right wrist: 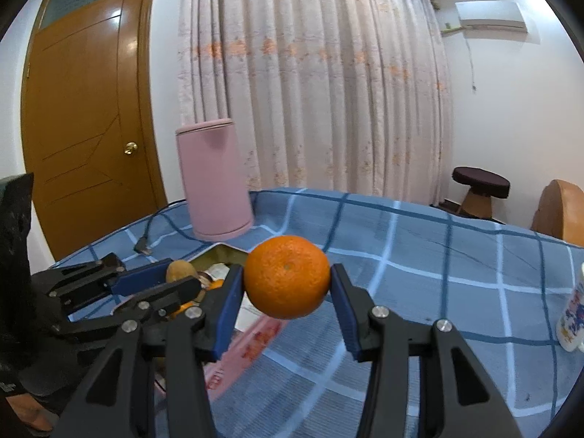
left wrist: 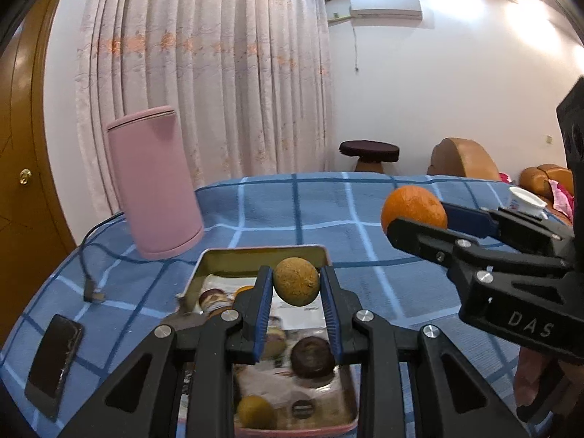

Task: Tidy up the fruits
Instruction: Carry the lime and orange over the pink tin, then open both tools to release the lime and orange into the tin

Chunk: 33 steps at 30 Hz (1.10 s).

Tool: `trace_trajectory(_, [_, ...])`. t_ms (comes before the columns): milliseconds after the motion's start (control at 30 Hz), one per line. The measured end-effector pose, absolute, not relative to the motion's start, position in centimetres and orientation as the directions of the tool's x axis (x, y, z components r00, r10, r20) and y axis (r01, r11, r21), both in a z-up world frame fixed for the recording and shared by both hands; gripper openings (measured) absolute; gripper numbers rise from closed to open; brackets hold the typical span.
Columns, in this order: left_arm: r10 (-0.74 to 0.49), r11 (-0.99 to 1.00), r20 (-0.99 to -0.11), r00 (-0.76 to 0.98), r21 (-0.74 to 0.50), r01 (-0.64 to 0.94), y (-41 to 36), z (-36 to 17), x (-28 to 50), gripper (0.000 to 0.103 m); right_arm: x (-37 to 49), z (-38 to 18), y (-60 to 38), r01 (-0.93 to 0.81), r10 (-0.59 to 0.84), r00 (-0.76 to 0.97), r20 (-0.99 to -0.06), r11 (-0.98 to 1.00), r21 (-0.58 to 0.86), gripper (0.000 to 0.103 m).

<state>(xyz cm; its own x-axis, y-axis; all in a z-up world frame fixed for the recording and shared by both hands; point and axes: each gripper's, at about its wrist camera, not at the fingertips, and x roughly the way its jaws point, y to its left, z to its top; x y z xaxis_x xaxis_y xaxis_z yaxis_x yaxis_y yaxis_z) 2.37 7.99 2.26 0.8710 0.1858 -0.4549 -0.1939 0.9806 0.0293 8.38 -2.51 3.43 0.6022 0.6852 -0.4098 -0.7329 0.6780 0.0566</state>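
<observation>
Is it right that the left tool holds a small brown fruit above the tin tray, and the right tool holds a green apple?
Not quite. The left tool does hold the small brown fruit above the tin tray, but the right tool holds an orange, not a green apple. The right wrist view shows this clearly.

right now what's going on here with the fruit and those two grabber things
A person is sorting fruit with a handheld gripper in each hand. The left gripper is shut on a small brownish-yellow fruit, held above a metal tray that still has several fruits in it. The right gripper is shut on an orange, held above the blue checked cloth beside the tray. A pink canister stands behind the tray, and a phone lies on the cloth to the left.
</observation>
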Motion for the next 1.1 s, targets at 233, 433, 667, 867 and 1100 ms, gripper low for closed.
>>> trace_trajectory(233, [0.215,0.974,-0.488,0.846,0.042,-0.223,9.8,0.9,1.6,0.028,7.9,2.7,0.0,-0.762,0.703,0.561,-0.436,0.644,0.058,0.050])
trace_trajectory(433, [0.229,0.970,-0.498,0.836,0.042,-0.241,10.9,0.6,1.0,0.028,8.1,1.9,1.6,-0.774,0.708,0.534,-0.463,0.630,0.071,0.050])
trace_trajectory(667, [0.220,0.971,-0.510,0.831,0.035,-0.235,11.5,-0.2,0.7,0.028,8.3,0.6,3.5,-0.782,0.694,0.504,-0.514,0.620,0.069,0.050])
trace_trajectory(867, [0.217,0.974,-0.508,0.834,0.054,-0.220,11.4,-0.5,0.4,0.028,8.5,-0.5,4.5,-0.778,0.675,0.491,-0.550,0.624,0.071,0.051])
trace_trajectory(1100, [0.191,0.979,-0.507,0.841,0.035,-0.201,11.7,-0.8,0.2,0.029,9.6,-1.4,5.0,-0.784,0.675,0.436,-0.595,0.609,0.116,0.051])
